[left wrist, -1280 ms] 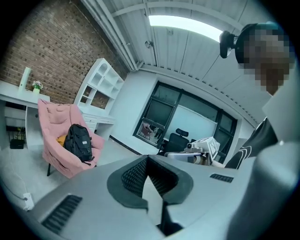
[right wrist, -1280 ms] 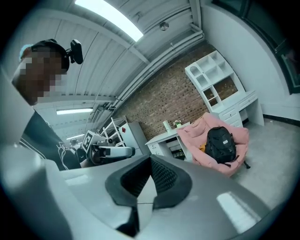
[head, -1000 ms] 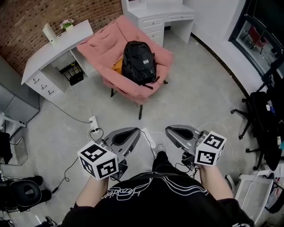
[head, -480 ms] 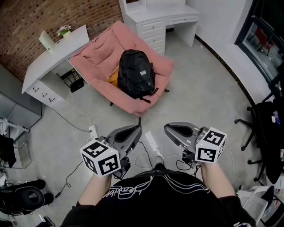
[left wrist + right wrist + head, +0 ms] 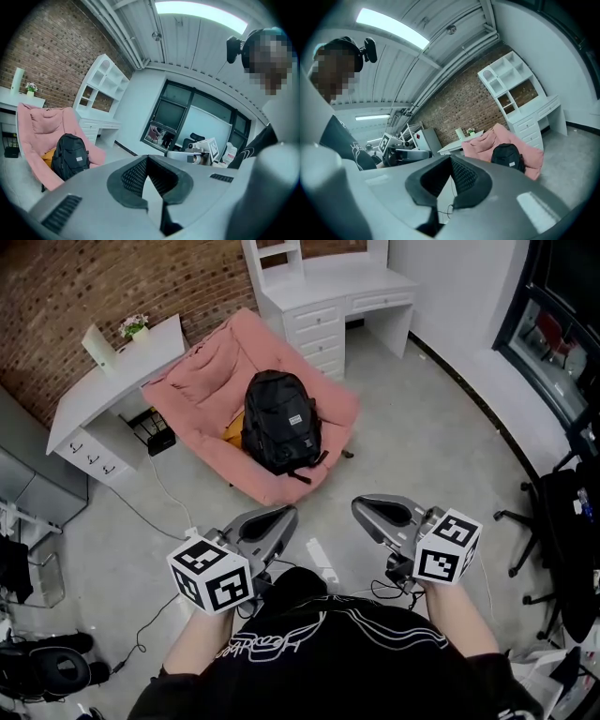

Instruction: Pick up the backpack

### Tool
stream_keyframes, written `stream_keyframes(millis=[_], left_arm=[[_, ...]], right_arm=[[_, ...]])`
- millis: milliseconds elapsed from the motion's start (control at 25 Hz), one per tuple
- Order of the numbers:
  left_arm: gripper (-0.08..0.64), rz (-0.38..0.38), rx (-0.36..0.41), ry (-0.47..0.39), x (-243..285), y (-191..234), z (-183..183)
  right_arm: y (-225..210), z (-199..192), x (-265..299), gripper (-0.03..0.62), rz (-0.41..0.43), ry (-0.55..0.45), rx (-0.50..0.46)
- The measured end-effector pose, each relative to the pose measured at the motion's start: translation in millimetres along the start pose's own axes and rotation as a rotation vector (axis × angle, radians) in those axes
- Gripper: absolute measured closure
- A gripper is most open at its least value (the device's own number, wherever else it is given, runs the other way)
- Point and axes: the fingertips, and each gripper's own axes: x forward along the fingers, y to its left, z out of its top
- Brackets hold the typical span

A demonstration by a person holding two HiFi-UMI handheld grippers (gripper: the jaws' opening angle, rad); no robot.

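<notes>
Backpack (image 5: 281,432): black, upright on the seat of the pink armchair (image 5: 187,381), leaning on the back cushion, straps hanging toward the armchair's front edge. Something yellow-orange (image 5: 234,432) sits on the seat at the backpack's left, touching it; can't tell what it is.

Left gripper (image 5: 279,517): jaws closed, nothing between them. Right gripper (image 5: 367,512): same, jaws together, empty. Both are held side by side on the near side of the armchair, over the floor (image 5: 431,437), well apart from the armchair and backpack and pointing roughly toward them.

Room, all relative to the armchair:
- Grey concrete floor under and around it.
- White surface (image 5: 94,381) just to its left, drawers at the near end. It carries a small potted plant (image 5: 137,326) and a pale upright object (image 5: 98,341).
- Black basket-like item (image 5: 157,427) under that surface, beside the armchair's left arm.
- White drawer unit with shelving (image 5: 328,296) just behind it, to the right.
- Brick wall (image 5: 56,287) behind it.
- Dark windows (image 5: 553,324) well to its right.
- Black office chair (image 5: 562,521) well to its right, nearer the person.
- White power strip (image 5: 319,561) on the floor in front of it, near the grippers.
</notes>
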Motion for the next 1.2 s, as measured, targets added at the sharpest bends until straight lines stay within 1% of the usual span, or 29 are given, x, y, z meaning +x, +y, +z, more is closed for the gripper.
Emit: stream_keyframes(millis=[200,360,480,720,840,960,1120,1200], left_arm=[[0.558,0.013,-0.037,-0.002,15.0,28.4,6.6],[0.558,0.031,-0.073,0.003,33.9,68.0,13.3],[0.558,0.04,-0.105,0.02,55.0,102.6,20.0],[0.558,0.075,-0.168,0.073,100.0,191.2,30.8],[0.558,0.11,-0.194,0.094,117.1,242.0,36.3],[0.557,0.146,-0.225,0.105,128.6,289.4,43.4],[0.555,0.151,-0.251,0.133,144.6,342.3,46.7],[0.555,0.168,-0.271,0.132,147.7,367.7,45.7]], right_arm=[[-26.2,-3.1,14.6,0.586,-0.017,0.031,0.018],[-58.5,-1.0,36.8,0.586,-0.034,0.053,0.034],[-90.3,3.0,58.1,0.586,-0.045,0.068,0.064],[-168.6,10.9,118.3,0.586,-0.064,0.102,0.124],[-203.2,10.1,151.9,0.586,-0.07,0.129,0.152],[-233.1,12.1,182.8,0.586,-0.08,0.163,0.163],[-270.6,12.7,214.2,0.586,-0.111,0.2,0.174],[-288.2,8.5,225.9,0.586,-0.134,0.228,0.167]])
